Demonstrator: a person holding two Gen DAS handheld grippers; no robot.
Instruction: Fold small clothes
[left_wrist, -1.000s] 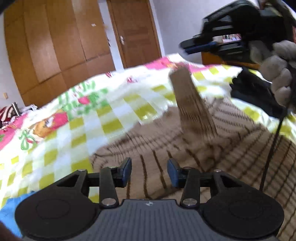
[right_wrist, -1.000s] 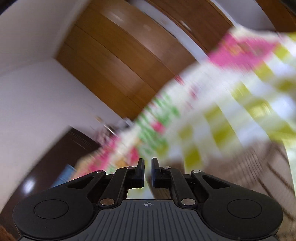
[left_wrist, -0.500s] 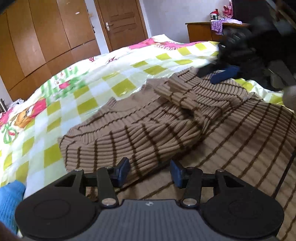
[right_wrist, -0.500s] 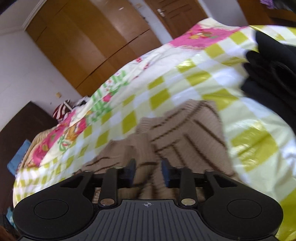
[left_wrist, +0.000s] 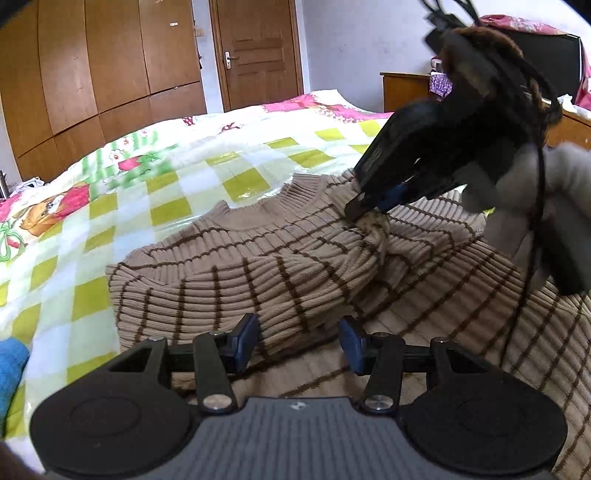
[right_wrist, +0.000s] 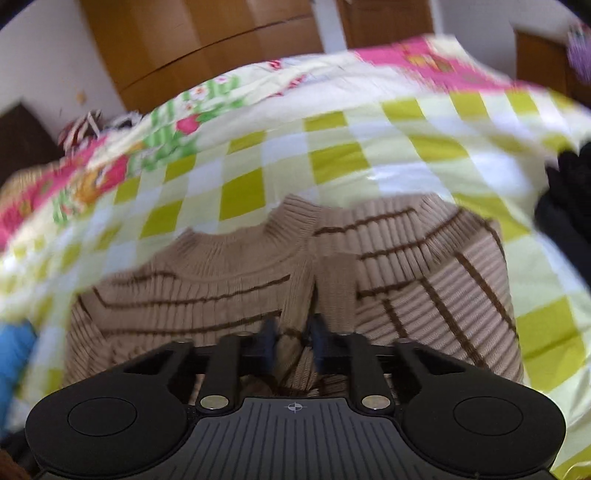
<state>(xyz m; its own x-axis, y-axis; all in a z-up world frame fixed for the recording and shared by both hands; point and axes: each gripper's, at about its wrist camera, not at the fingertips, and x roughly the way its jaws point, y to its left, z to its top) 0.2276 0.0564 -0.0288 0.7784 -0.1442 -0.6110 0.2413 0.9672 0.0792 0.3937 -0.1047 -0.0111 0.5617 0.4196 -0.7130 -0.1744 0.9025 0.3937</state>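
A tan ribbed sweater with brown stripes (left_wrist: 258, 266) lies on the bed, one sleeve folded across its body. My left gripper (left_wrist: 298, 341) is open and empty, low over the sweater's near part. My right gripper (left_wrist: 365, 210) comes in from the upper right of the left wrist view, its fingers pinched on a bunched piece of the sweater. In the right wrist view the right gripper (right_wrist: 293, 341) has its jaws close together with sweater fabric (right_wrist: 424, 273) between them; the view is blurred.
The bed has a yellow-green checked cover (left_wrist: 155, 192) with pink cartoon patches. A blue cloth (left_wrist: 11, 365) lies at the near left edge. Dark clothing (right_wrist: 569, 206) sits at the right. Wooden wardrobes and a door (left_wrist: 258, 55) stand behind.
The sleeve, held high in the air a second ago, now lies folded across the body. The right gripper has come down onto the sweater, still pinching it. The left gripper stayed open.
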